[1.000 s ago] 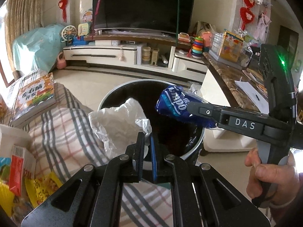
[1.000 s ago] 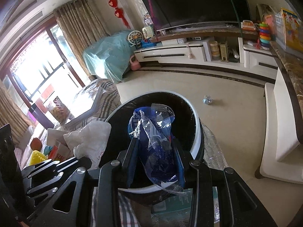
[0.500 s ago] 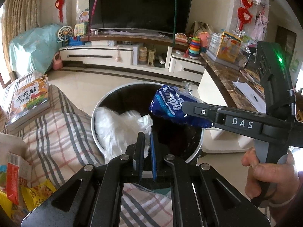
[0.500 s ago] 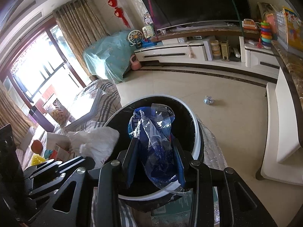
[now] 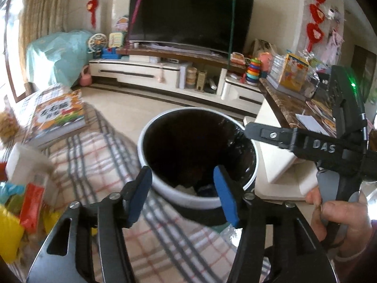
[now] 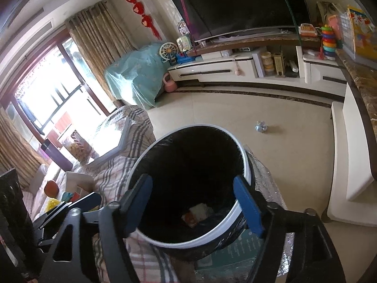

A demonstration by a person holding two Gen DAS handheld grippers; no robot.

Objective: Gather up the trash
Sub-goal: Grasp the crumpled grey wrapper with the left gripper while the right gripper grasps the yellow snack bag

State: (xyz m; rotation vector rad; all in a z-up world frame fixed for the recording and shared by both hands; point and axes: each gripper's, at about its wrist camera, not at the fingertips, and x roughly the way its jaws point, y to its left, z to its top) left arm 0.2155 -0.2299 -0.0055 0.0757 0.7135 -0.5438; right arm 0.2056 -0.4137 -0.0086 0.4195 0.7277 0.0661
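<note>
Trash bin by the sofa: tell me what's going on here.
A person holds a claw tool in each hand over the black-lined trash bin. The left claw and the right claw are both open and empty. Some trash lies at the bottom of the bin. Snack wrappers sit on the plaid sofa cover, and a crumpled scrap lies on the floor.

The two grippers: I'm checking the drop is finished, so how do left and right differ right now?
Both are open and empty above the trash bin, blue pads facing inward.
1. The right gripper is spread wider than the left gripper.
2. The right gripper frames the bin's mouth, with trash visible at the bottom; the left gripper sits at the near rim, over the plaid cloth.
</note>
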